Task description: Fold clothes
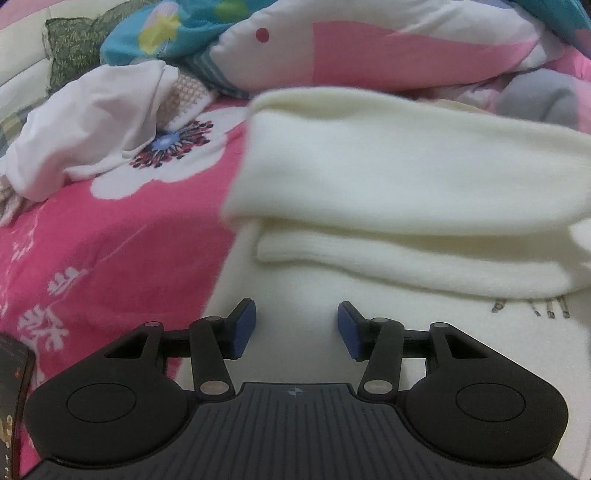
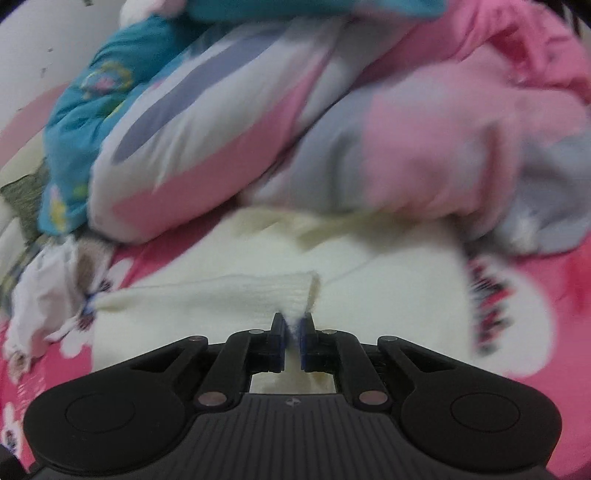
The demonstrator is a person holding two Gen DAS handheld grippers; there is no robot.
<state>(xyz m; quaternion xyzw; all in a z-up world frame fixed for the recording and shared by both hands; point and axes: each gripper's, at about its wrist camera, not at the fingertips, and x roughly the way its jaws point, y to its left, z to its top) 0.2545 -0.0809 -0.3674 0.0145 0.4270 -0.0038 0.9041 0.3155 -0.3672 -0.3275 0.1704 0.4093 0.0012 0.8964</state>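
Note:
A cream knitted sweater (image 1: pixel 406 177) lies on the pink flowered bedsheet (image 1: pixel 110 236), with a sleeve folded across its body. My left gripper (image 1: pixel 296 328) hovers open just above the sweater's near part, nothing between its blue pads (image 1: pixel 243 328). In the right wrist view the same cream sweater (image 2: pixel 229 295) spreads out ahead, and my right gripper (image 2: pixel 293 332) is shut on the ribbed cuff (image 2: pixel 295 295) of its sleeve, lifting that end slightly. The view is blurred by motion.
A crumpled white garment (image 1: pixel 85 122) lies at the left on the bedsheet (image 2: pixel 554 314). Behind the sweater is a heap of quilts in pink, white and grey (image 2: pixel 258 122) and teal (image 1: pixel 166 29). A dark phone (image 1: pixel 13 398) sits at the lower left edge.

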